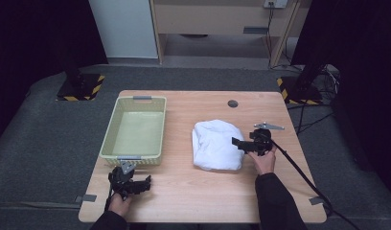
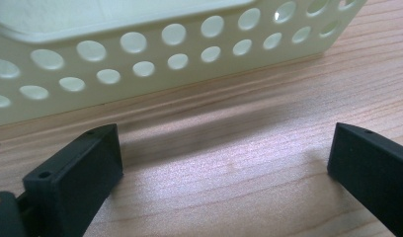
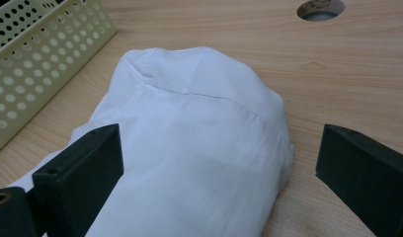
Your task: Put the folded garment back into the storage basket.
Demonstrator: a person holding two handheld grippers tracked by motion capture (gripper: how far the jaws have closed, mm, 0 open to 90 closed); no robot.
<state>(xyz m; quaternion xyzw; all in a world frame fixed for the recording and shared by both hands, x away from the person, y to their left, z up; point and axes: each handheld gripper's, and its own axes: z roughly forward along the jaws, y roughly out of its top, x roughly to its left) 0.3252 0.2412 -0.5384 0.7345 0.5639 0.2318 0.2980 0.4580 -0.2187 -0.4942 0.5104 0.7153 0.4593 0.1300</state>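
The left gripper [image 1: 146, 181] sits low at the near edge of the wooden table [image 1: 184, 191], held by the person's left hand [image 1: 120, 201]. Its two black jaws are wide apart with nothing between them, just bare wood. Right ahead of the jaws stands the wall of a pale yellow basket [image 2: 140, 44] full of round holes.

The right gripper [image 1: 236, 143] is held by the right hand [image 1: 264, 160], with a dark sleeve [image 1: 275, 201] behind it. Its jaws are wide apart too, and they hold nothing. A white cloth [image 3: 199, 138] lies between and ahead of these jaws, lumpy and folded over, with a thin seam line across it. It fills most of the gap. Past the jaws, far off to the right, is a round hole [image 3: 320, 9] in the table.
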